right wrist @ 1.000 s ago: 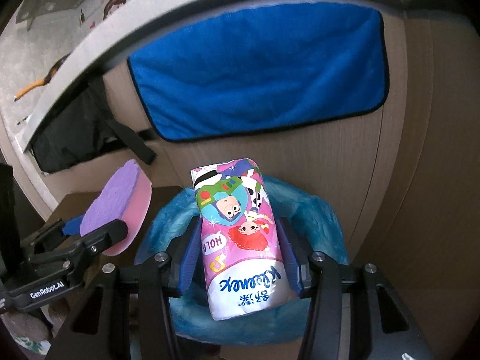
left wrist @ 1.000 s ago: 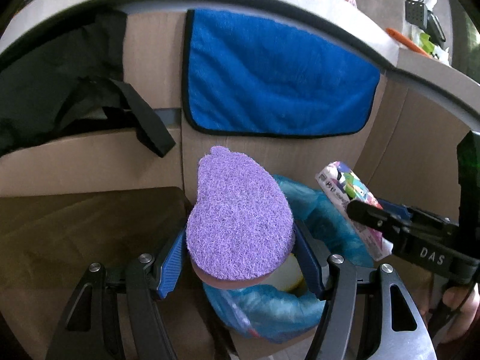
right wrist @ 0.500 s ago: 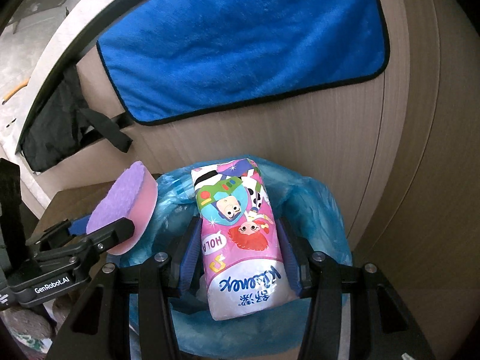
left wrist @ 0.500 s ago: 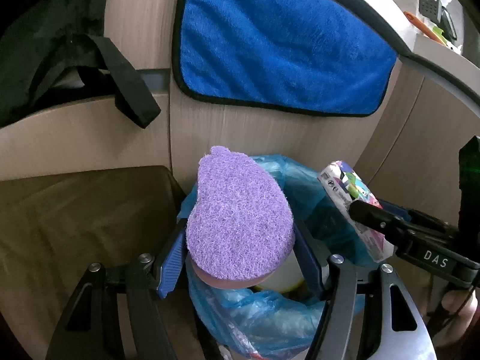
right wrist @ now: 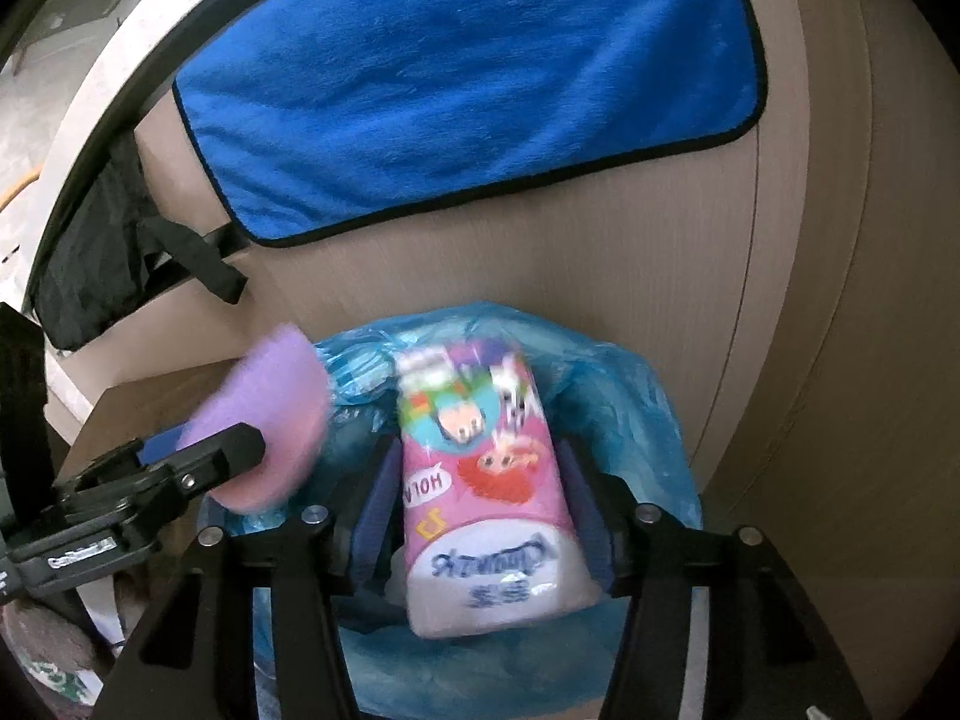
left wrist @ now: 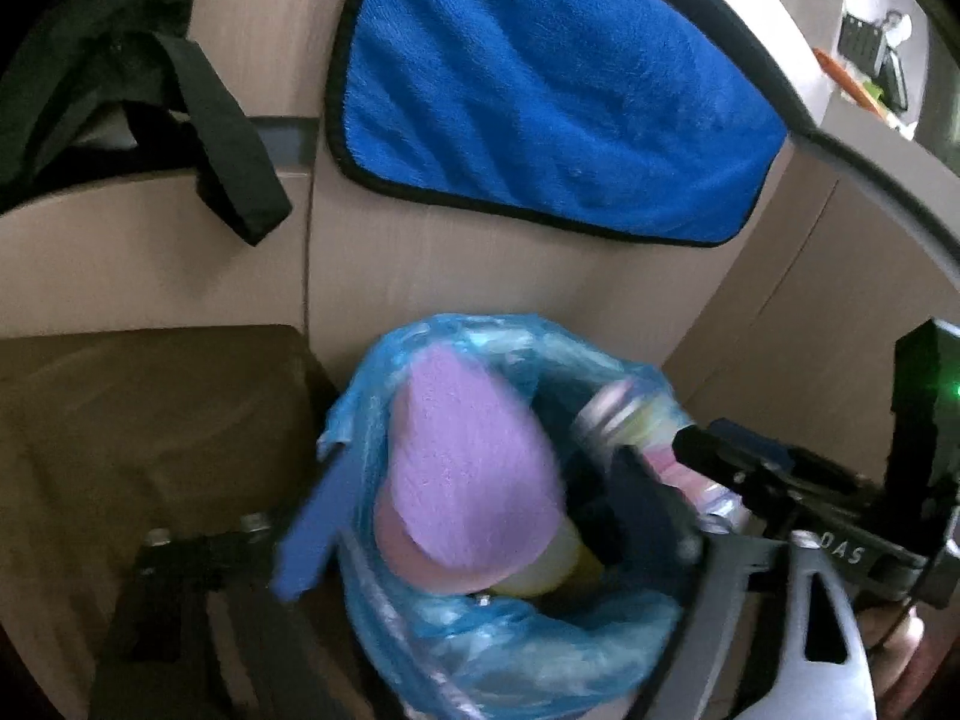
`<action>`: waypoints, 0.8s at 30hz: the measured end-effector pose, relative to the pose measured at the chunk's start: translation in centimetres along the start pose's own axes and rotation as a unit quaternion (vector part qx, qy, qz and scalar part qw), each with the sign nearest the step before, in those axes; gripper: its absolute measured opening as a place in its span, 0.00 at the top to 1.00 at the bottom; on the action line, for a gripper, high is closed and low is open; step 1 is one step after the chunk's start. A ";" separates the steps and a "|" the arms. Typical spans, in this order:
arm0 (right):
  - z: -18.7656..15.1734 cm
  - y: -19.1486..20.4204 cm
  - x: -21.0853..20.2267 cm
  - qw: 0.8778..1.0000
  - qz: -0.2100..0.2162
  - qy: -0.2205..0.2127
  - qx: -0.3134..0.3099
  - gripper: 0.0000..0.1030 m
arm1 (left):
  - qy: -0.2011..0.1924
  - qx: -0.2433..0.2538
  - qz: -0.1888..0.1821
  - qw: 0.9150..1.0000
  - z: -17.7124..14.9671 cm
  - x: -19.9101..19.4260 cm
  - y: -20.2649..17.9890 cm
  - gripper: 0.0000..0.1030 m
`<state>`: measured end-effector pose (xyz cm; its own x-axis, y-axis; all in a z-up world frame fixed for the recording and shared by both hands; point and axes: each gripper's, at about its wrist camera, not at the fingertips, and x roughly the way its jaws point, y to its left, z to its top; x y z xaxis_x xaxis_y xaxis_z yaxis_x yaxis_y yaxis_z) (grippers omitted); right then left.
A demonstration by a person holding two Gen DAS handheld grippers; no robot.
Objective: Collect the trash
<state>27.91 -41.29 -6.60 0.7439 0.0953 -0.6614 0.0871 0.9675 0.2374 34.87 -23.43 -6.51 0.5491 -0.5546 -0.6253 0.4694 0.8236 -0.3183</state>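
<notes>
Hanging on the wooden cabinet (right wrist: 630,276) straight ahead of both hand-held grippers is a big blue towel (left wrist: 558,96). Off to the left of it hangs a black bag (right wrist: 90,264) with a loose strap.

Below the towel, right under both hand-held grippers, sits a bin lined with a blue trash bag (left wrist: 516,648). Its mouth is wide open. Something pale yellow lies inside it, but it is too blurry to tell what.

The left hand-held gripper (left wrist: 474,516) has just been opening. Its jaws now stand spread wide, and its blue pads (left wrist: 312,516) are clear of the purple sponge (left wrist: 468,468). The sponge is between the jaws, over the mouth of the bag, and looks blurry. Its purple side faces up and its pink side faces down.

The right hand-held gripper (right wrist: 480,504) is just to the right of the left one. Its jaws have just been opening a bit too. The pink tissue pack (right wrist: 480,480) with cartoon pictures sits between its fingers (right wrist: 378,498), over the open bag. A thin gap shows on each side of the pack, so the pads seem to have let go of it. The pack is blurry too.

A bit of a person's hand (left wrist: 900,654) shows under the right hand-held gripper.
</notes>
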 end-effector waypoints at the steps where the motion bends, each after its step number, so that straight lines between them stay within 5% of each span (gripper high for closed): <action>1: 0.0 0.1 0.0 1.000 0.000 -0.001 0.001 0.49 | -0.003 -0.001 -0.002 1.000 0.0 -0.2 0.0 0.11; 7: -0.2 0.5 -1.4 1.000 0.004 -0.008 0.003 0.49 | -0.016 -0.003 0.005 1.000 0.1 -2.5 0.1 0.11; 12: -1.1 2.0 -4.6 1.000 0.008 -0.025 -0.006 0.49 | -0.046 0.021 0.049 0.998 -1.4 -7.7 -0.3 0.11; 24: -9.1 11.7 -17.1 0.990 0.016 -0.091 -0.107 0.36 | -0.133 0.045 0.172 0.975 -11.5 -24.8 -1.4 0.11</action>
<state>10.15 -29.52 1.03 0.8523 0.1022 -0.5130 -0.0661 0.9939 0.0883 12.62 -9.48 1.27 0.8393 -0.2679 -0.4731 0.2780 0.9593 -0.0500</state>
